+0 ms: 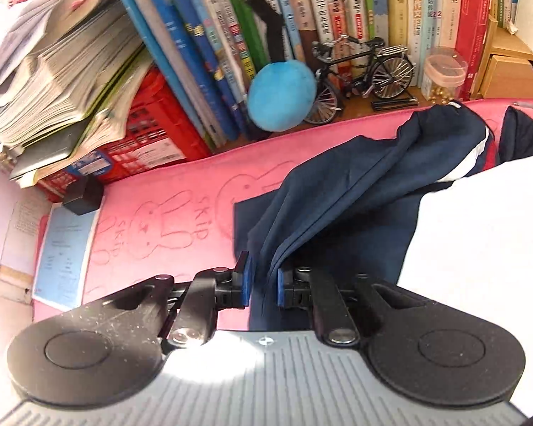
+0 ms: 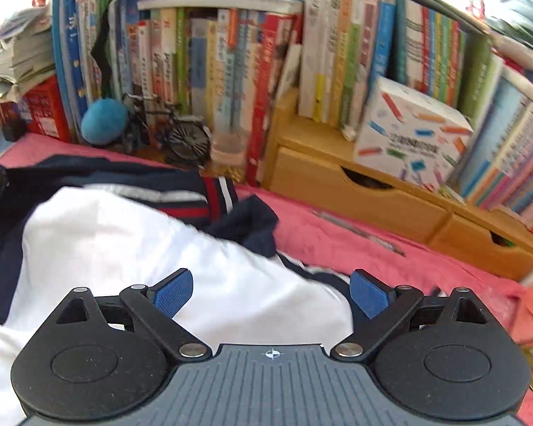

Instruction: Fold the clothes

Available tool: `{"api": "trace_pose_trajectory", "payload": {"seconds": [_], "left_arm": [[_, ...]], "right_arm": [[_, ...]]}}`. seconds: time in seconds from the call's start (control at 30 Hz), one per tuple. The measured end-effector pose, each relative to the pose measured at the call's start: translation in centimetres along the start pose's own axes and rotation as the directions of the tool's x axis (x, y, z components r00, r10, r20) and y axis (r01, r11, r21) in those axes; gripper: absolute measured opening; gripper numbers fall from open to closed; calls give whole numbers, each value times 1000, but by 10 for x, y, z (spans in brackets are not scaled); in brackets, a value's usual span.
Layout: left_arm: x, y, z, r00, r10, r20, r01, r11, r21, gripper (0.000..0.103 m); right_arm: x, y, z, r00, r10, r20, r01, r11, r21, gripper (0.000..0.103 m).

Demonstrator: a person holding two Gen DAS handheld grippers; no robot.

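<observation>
A navy and white jacket with red and white stripes lies rumpled on the pink mat [image 1: 160,184]. In the left wrist view its navy cloth [image 1: 355,184] rises in a bunched fold toward my left gripper [image 1: 264,282], which is shut on that fold between its blue pads. The white part [image 1: 479,230] fills the right side. In the right wrist view my right gripper [image 2: 272,294] stands open just above the jacket's white part [image 2: 124,248], with nothing between its fingers. The navy sleeve [image 2: 245,227] and striped cuff [image 2: 216,191] lie beyond it on the mat [image 2: 337,234].
Behind the mat stand a row of books [image 1: 302,7], a red crate [image 1: 149,135] under stacked papers, a blue plush ball [image 1: 282,96], a model bicycle [image 1: 366,67] and a small jar [image 1: 444,71]. A wooden drawer unit [image 2: 355,191] bears a white box [image 2: 408,135]. A pen [image 2: 359,230] lies on the mat.
</observation>
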State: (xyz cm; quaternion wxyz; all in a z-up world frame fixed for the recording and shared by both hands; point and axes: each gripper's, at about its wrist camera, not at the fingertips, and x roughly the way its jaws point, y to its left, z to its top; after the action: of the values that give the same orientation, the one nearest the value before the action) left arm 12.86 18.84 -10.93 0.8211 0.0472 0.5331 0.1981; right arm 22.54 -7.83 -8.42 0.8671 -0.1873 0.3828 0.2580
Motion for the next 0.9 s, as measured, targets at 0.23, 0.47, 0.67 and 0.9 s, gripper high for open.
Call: {"api": "trace_pose_trajectory", "payload": {"seconds": [0.23,0.47,0.67,0.9], "left_arm": [[-19,36,-40,997,25,-77,-32,996,-87,15],[-27,50,-73,990,-28,-139,11,992,-124,24],[-45,63,-87,977,-159,-145,121,962,-245,25],[-81,35,-23,991,-133,36,133,991,-15,87]], "right_arm": [[64,54,22,983,123,-139,-138,985,-107,93],[45,74,-47,935,152,-321,-202,971,-128,44],[10,74,-109,926,149,-347,-180,982,-60,47],[7,71,-113,932,158,-326,-171,985,-11,53]]}}
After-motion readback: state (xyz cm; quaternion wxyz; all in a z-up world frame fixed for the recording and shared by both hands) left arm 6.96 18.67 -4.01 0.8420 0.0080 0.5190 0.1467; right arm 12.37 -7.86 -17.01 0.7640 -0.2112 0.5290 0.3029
